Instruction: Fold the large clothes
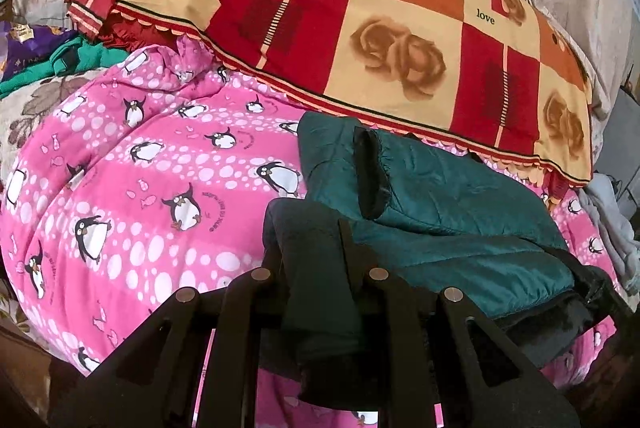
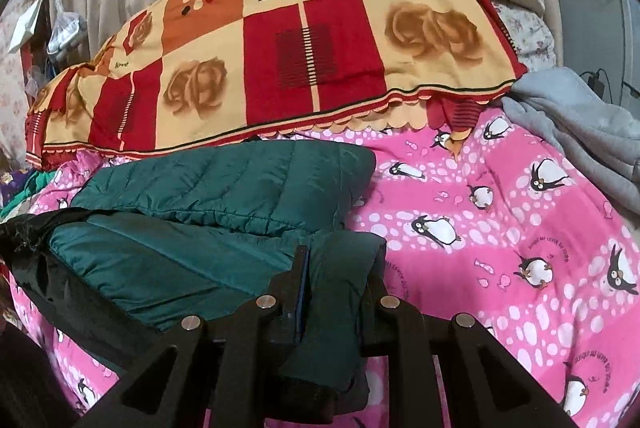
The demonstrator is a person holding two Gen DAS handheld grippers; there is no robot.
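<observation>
While lying half-folded on pink penguin quilt (image 1: 140,148): teal quilted jacket (image 1: 460,196), soft, puffy, slick-shelled, likely light. Left gripper (image 1: 316,268) and right gripper (image 2: 336,268) fingers clamped on bunched corners; thick hems the surest hold.

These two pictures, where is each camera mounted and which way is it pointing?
Left wrist view: sits on the left claw, looking forward and down along its fingers at the green jacket it pinches; only the black claw shows.
Right wrist view: sits on the right claw, aimed the same way, clamped on the jacket's other side; only its claw shows.
Shared: the jacket, the pink penguin blanket and the rose-patterned pillow.
</observation>
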